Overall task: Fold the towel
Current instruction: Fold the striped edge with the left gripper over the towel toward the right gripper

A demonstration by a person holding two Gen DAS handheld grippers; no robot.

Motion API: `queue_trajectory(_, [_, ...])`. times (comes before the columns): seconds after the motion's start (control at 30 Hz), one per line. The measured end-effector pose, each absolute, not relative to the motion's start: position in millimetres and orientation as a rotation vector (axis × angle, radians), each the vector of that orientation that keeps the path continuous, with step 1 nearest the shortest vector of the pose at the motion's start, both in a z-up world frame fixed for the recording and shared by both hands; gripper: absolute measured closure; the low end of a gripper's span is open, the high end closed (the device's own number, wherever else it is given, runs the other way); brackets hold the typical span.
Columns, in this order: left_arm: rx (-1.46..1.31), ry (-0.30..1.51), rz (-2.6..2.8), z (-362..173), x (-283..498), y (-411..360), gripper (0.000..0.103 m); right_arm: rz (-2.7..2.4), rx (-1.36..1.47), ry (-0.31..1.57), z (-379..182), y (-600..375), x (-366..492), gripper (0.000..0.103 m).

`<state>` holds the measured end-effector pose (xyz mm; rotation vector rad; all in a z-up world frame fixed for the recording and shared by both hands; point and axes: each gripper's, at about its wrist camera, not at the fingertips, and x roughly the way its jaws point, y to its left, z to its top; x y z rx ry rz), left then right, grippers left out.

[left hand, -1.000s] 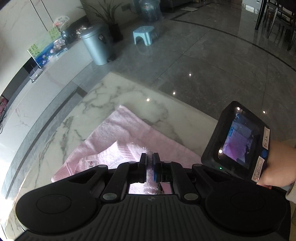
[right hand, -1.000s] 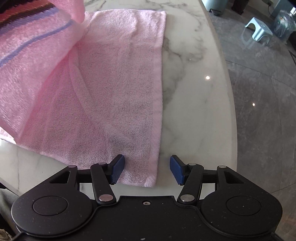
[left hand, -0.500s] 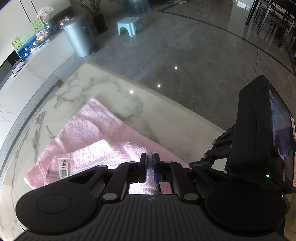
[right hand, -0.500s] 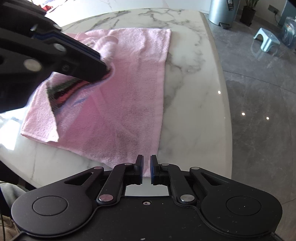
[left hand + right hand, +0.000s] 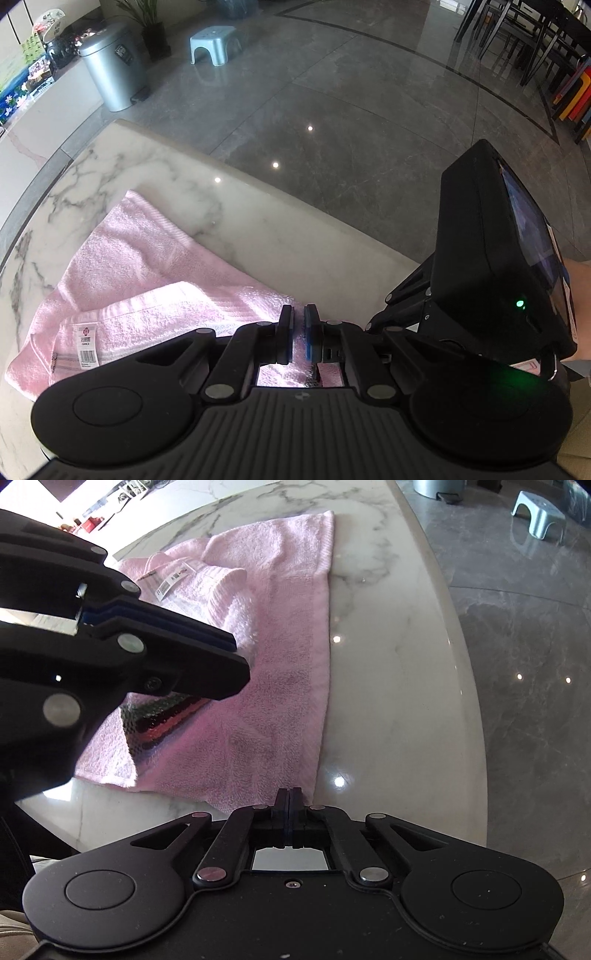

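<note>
Fingers [image 5: 284,808] of the right gripper [image 5: 290,812] pressed together at the near hem of the pink terry towel [image 5: 273,672]

Left gripper [image 5: 298,332] nearly closed, pinching a raised towel fold; towel lies partly folded on the white marble table [image 5: 388,686], near its edge.

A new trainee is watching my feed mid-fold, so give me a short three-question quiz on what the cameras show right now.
1. True or false: the left tool stands open, clear of the pink towel.
2. The white label lies on: A) the towel's folded-over layer; B) the floor; C) a chair.
3. Fill in: the towel rests on a ____ tabletop.

Key: 1 false, the left tool is shut on a fold of the towel; 2 A; 3 marble.
</note>
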<state>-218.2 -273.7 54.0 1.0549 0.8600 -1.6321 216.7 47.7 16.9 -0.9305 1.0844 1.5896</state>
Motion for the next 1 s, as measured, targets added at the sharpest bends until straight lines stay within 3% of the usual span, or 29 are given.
queue_trajectory(0.83, [1.096, 1.015, -1.665, 4, -206, -265, 0.095, 1.584, -0.98, 1.024, -4, 26, 190, 0.103])
queue_trajectory(0.93, [1.07, 1.04, -1.668, 6, -201, -263, 0.084, 1.589, -0.968, 1.037, -4, 22, 189, 0.101])
queue_trajectory(1.0, [1.055, 1.034, -1.67, 12, -198, -261, 0.062, 1.592, -0.968, 1.043, -1, 19, 191, 0.095])
